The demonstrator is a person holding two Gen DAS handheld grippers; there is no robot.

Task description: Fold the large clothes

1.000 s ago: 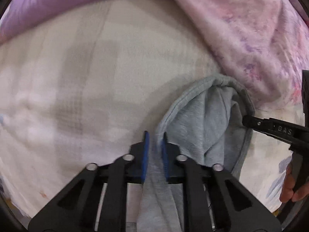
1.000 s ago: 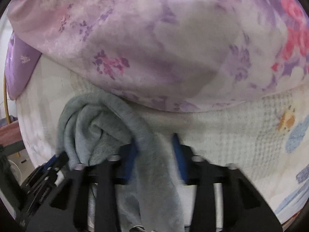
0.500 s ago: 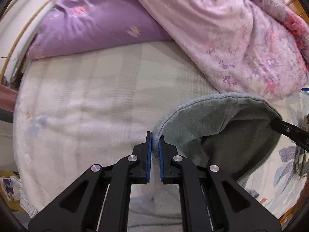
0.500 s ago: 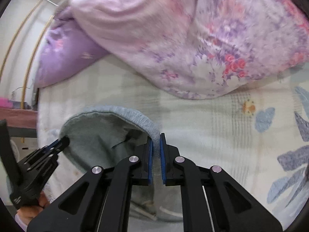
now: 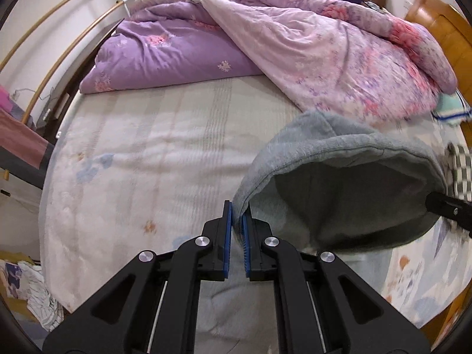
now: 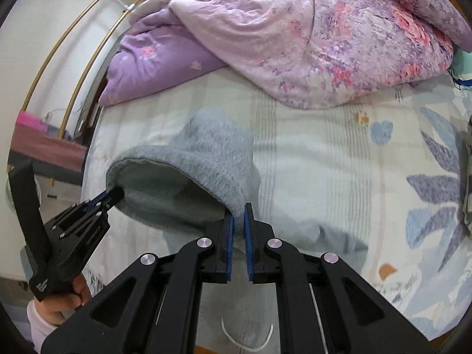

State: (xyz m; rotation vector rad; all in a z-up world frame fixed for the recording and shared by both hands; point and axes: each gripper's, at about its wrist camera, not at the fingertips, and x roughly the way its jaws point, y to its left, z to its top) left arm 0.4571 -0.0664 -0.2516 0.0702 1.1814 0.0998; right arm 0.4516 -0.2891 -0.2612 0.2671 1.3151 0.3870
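In the left wrist view, the left gripper (image 5: 238, 221) is sitting at the bottom centre of the frame, its blue pads pressed together on the rim of a grey hoodie (image 5: 339, 159). The rim is arching from there toward the right edge of the frame, where the black tip of the right gripper (image 5: 433, 203) is poking in and touching the cloth; the hood is gaping open between the two like a pouch, its paler lining facing the camera.

In the right wrist view, the right gripper (image 6: 239, 221) is pinching the same rim at bottom centre, jaws nearly closed with grey cloth between the pads. At lower left the left gripper (image 6: 113, 196) is biting the far end of the rim, and a hand (image 6: 59, 301) with a pale pink cuff is gripping its black handle. The rest of the hoodie is hanging down and trailing on the bed below the grippers, a white drawcord (image 6: 247, 337) curling at the bottom edge.

Beyond the garment, a pale patterned bedsheet (image 5: 153, 147) is filling the middle of both frames. A purple and pink floral quilt (image 5: 295, 47) is lying bunched across the top.
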